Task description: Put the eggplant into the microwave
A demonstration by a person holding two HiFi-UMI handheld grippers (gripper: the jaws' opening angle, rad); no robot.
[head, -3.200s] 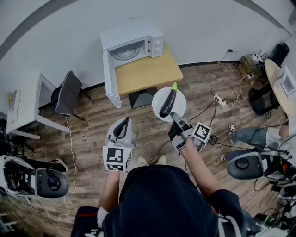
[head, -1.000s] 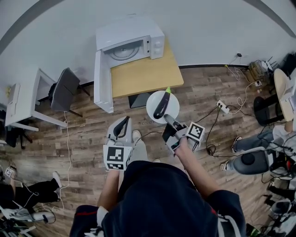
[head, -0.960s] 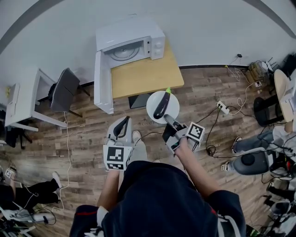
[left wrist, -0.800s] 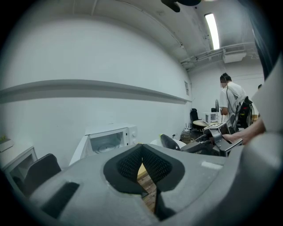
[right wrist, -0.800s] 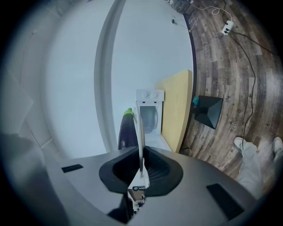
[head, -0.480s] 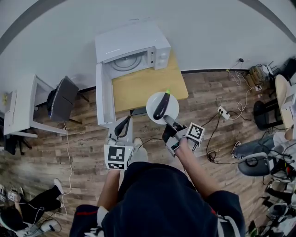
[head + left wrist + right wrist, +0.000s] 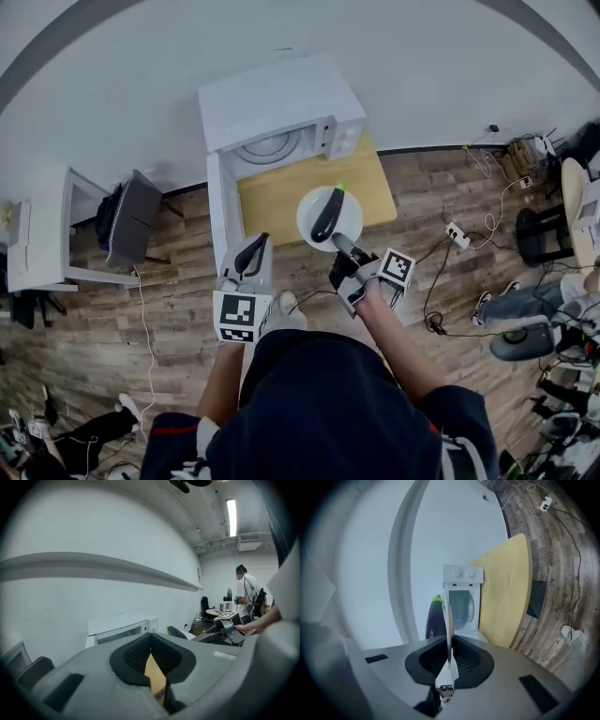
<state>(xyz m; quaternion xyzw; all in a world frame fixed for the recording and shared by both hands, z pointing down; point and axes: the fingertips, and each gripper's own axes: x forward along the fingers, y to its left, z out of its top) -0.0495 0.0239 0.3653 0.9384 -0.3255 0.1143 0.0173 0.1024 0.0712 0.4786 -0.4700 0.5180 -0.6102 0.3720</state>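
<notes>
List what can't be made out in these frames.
- Microwave cavity: head view, its own top hides most of it.
- Eggplant lower part: right gripper view, behind the right hand-held gripper holding the plate.
- Eggplant in left gripper view: only its stem end clears the left hand-held gripper.
- Microwave dial markings: too small in every view.

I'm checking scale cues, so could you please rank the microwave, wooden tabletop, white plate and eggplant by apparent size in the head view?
1. microwave
2. wooden tabletop, nearly as large, so unsure
3. white plate, nearer the camera
4. eggplant
</notes>
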